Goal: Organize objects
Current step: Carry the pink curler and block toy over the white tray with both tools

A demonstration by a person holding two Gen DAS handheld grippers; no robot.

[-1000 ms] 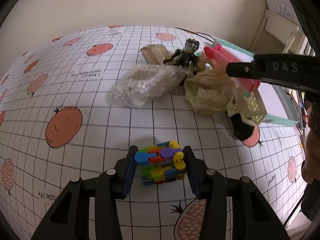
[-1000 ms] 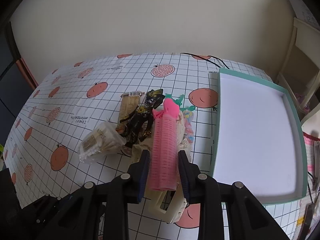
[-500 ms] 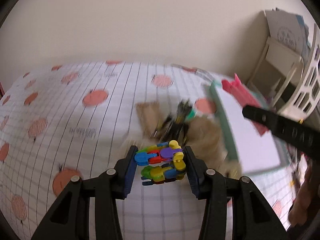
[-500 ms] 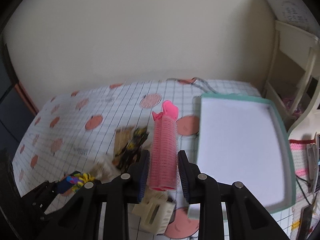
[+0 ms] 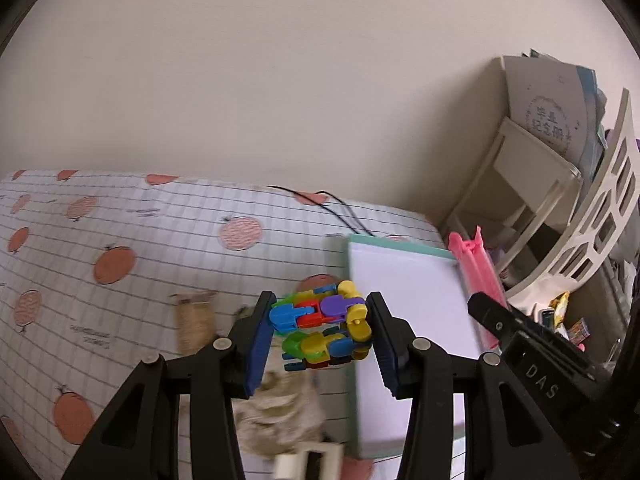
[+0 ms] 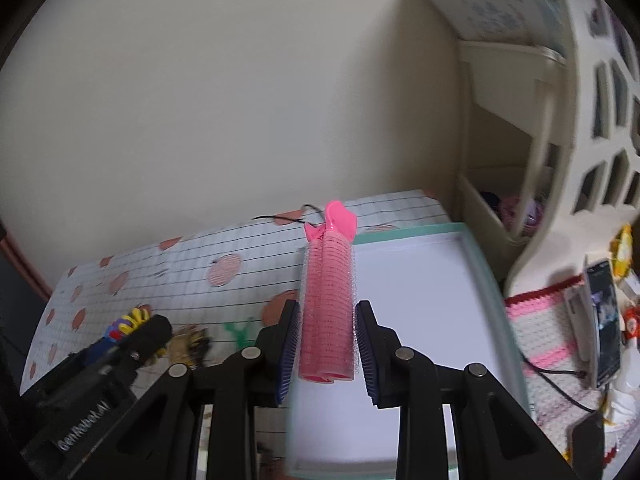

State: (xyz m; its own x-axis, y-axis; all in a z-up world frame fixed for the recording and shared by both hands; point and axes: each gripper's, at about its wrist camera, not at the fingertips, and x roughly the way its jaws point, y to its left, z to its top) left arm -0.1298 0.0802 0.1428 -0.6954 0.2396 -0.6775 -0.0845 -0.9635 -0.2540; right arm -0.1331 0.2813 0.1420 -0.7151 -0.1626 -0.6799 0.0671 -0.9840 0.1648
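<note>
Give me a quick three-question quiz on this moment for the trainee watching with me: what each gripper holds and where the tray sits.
1. True or false: the left gripper is shut on a toy of coloured plastic links.
2. Multiple choice: what does the right gripper hold? A) a black action figure B) a pink hair roller C) a packet of snacks
3. Fill the gap: the tray with the green rim has a white floor, and no object shows on the part in view, so it looks ____.

Key
1. True
2. B
3. empty
</note>
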